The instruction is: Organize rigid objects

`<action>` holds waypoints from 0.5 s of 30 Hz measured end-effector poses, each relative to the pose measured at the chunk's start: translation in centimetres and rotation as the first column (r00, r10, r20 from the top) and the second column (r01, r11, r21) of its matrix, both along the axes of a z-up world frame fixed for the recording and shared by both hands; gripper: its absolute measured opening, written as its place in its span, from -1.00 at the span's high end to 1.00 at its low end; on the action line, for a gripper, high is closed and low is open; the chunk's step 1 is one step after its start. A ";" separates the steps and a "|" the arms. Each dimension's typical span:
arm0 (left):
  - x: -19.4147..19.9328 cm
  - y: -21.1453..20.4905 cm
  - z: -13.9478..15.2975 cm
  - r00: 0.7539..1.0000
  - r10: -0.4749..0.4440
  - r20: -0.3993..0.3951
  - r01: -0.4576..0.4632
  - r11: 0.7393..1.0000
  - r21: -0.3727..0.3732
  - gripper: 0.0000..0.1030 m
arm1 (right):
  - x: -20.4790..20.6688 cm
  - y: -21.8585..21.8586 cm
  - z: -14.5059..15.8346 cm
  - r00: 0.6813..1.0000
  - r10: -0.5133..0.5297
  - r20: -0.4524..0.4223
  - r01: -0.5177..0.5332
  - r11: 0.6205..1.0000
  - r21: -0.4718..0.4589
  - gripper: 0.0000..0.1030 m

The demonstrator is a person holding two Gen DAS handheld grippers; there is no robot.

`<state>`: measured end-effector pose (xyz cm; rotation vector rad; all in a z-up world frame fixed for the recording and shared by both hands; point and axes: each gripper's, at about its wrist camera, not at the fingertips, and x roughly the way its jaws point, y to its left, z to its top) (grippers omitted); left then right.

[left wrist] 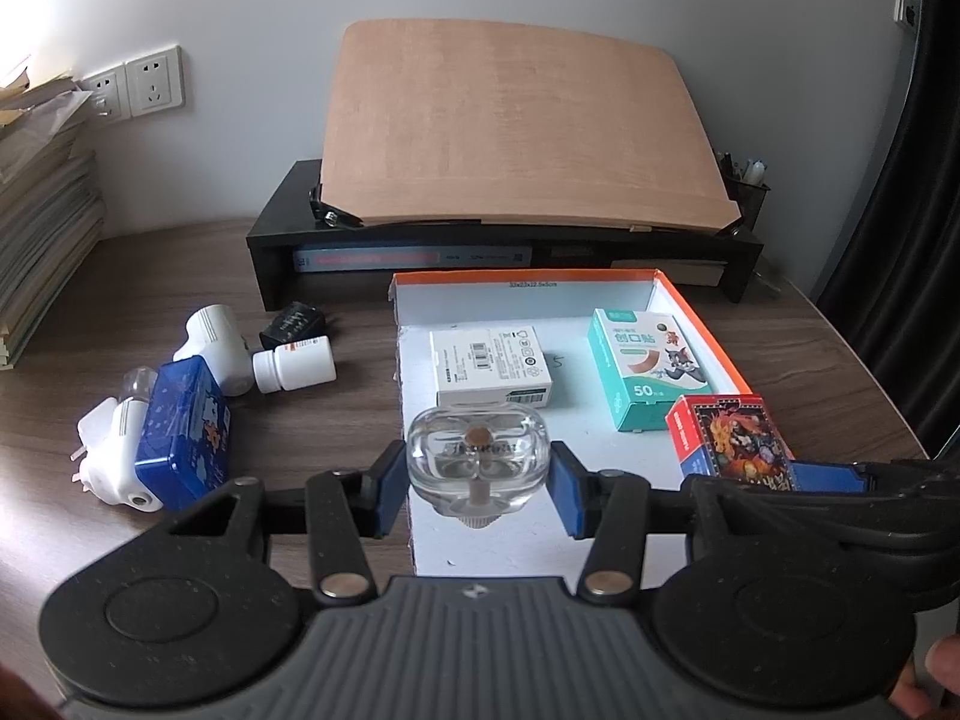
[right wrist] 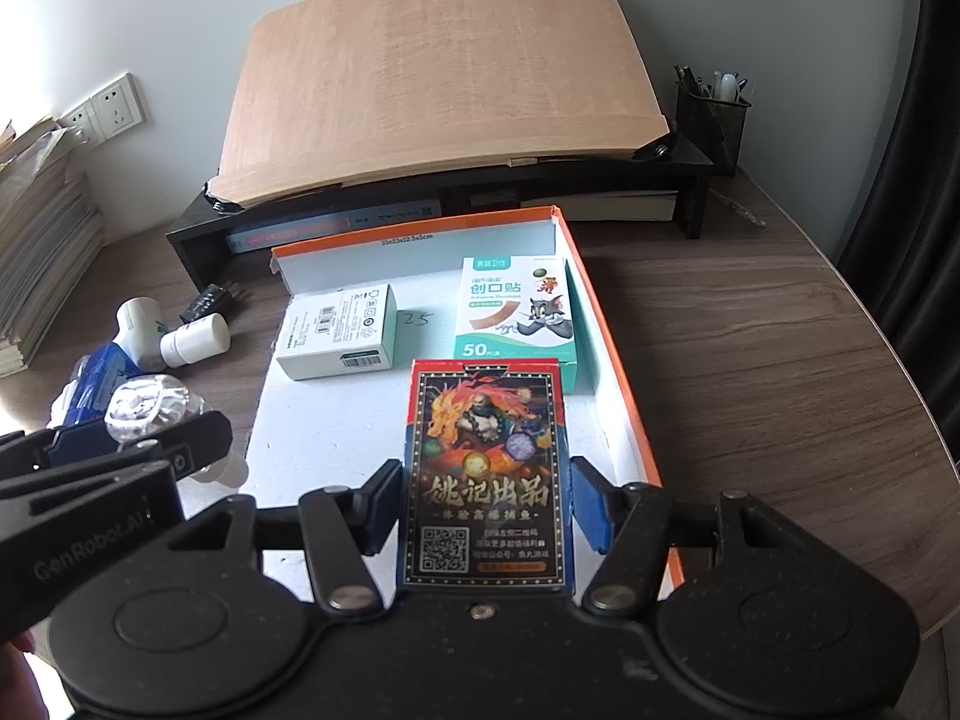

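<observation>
Left wrist view shows your left gripper (left wrist: 478, 483) with its jaws closed narrow on a clear glass bottle (left wrist: 478, 461), blue pads pressing its 2 sides. The bottle hangs over the near left edge of the shallow orange-rimmed tray (left wrist: 702, 324) on the desk (left wrist: 336, 432). In the tray lie a white box (left wrist: 489, 366) toward the back left and a teal bandage box (left wrist: 651, 375) toward the back right, well apart from each other. Left of the tray on the desk you have a blue tin (left wrist: 183, 435) with a white plug adapter (left wrist: 111, 462) just beside it, a second white adapter (left wrist: 216, 342), a small white pill bottle (left wrist: 294, 363) lying on its side, and a black charger (left wrist: 291, 321) behind it.

From the right wrist view, your right gripper (right wrist: 485, 504) has its jaws set wider, 1 pad against each long side of a playing-card box (right wrist: 485, 468). The card box sits over the near right part of the tray (right wrist: 606, 324), face up, just in front of the bandage box (right wrist: 516, 312); whether it rests on the tray floor you cannot tell. The white box (right wrist: 339, 330) lies to its left, and the left gripper (right wrist: 129, 456) with the glass bottle (right wrist: 147, 405) shows at the left edge.
</observation>
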<state>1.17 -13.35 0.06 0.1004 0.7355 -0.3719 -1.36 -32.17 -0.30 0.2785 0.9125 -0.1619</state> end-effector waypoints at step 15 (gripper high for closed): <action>0.6 0.2 -0.3 1.000 0.009 -0.013 -0.009 1.000 0.002 0.03 | 0.8 0.2 -0.4 1.000 0.004 -0.013 -0.004 1.000 0.001 -0.38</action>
